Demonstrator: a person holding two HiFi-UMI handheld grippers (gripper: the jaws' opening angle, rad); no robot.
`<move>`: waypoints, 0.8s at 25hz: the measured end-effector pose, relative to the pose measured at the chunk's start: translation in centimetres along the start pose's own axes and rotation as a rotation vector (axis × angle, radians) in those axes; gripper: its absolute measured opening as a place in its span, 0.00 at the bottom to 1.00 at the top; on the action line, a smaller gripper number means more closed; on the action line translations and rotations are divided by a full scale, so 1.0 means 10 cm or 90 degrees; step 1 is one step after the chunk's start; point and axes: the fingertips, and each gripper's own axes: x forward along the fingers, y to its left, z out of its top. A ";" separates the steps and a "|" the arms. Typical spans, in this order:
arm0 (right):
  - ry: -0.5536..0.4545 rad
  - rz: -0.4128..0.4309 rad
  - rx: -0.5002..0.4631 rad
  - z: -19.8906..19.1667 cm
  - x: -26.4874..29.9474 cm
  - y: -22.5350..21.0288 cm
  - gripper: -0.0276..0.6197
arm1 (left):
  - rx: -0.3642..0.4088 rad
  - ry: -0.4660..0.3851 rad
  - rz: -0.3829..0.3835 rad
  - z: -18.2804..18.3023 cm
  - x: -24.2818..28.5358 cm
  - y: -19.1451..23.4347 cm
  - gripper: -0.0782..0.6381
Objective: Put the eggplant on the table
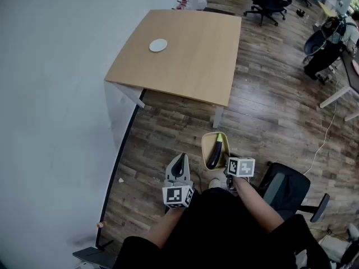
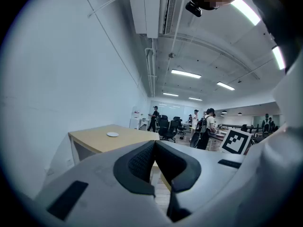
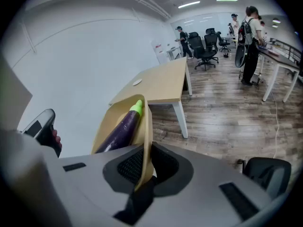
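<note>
A purple eggplant [image 1: 215, 153] with a green stem end [image 3: 137, 107] lies in a shallow tan tray [image 1: 205, 145]. My right gripper [image 3: 146, 167] is shut on the tray's rim [image 3: 148, 126], holding the tray up over the wooden floor, short of the table. The light wood table [image 1: 185, 52] stands ahead against the white wall and also shows in the left gripper view as a tan top [image 2: 102, 138]. My left gripper [image 2: 154, 162] is shut with nothing between its jaws and hangs to the left of the tray [image 1: 179, 170].
A small white disc [image 1: 158, 45] lies on the table. A black office chair [image 1: 286, 189] stands close at my right. More chairs [image 1: 269, 1] and desks fill the far right, and several people stand there [image 2: 206, 131]. The white wall [image 1: 56, 94] runs along the left.
</note>
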 end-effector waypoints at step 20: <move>-0.006 -0.016 -0.007 0.75 0.80 1.16 0.17 | 0.008 -0.049 0.001 0.48 0.35 1.59 0.13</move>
